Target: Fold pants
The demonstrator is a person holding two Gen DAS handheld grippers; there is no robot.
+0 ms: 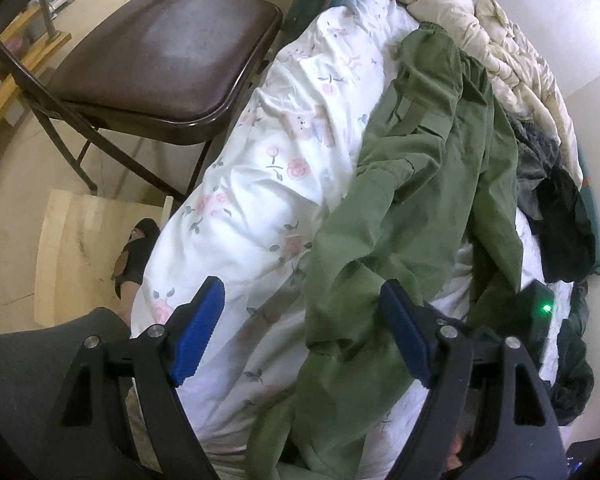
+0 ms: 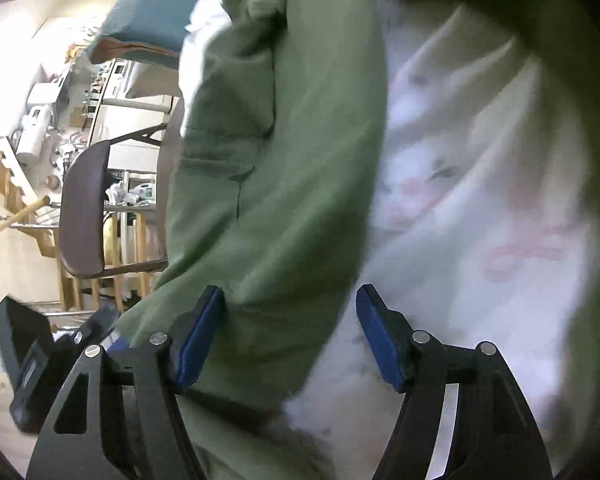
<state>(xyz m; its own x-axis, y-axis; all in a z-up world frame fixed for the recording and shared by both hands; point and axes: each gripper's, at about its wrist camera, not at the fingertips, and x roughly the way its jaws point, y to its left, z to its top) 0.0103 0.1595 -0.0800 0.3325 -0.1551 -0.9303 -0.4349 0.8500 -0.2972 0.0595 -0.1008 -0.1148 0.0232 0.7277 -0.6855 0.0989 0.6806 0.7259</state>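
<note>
With both the left gripper (image 1: pixel 300 328) and right gripper (image 2: pixel 290 332) spread apart and holding nothing, the crumpled green cargo pants (image 1: pixel 416 184) at frame centre may drag the loose floral bedsheet (image 1: pixel 240 184) into a pinch.

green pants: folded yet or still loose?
Not folded. The green pants lie crumpled and twisted across the floral bedsheet, no neat layers. Both the left gripper and right gripper are open.

Olive-green cotton cargo pants (image 1: pixel 412 184), unfolded and rumpled, lie lengthwise on the bed; elastic waistband far end, one leg twisted across.
</note>
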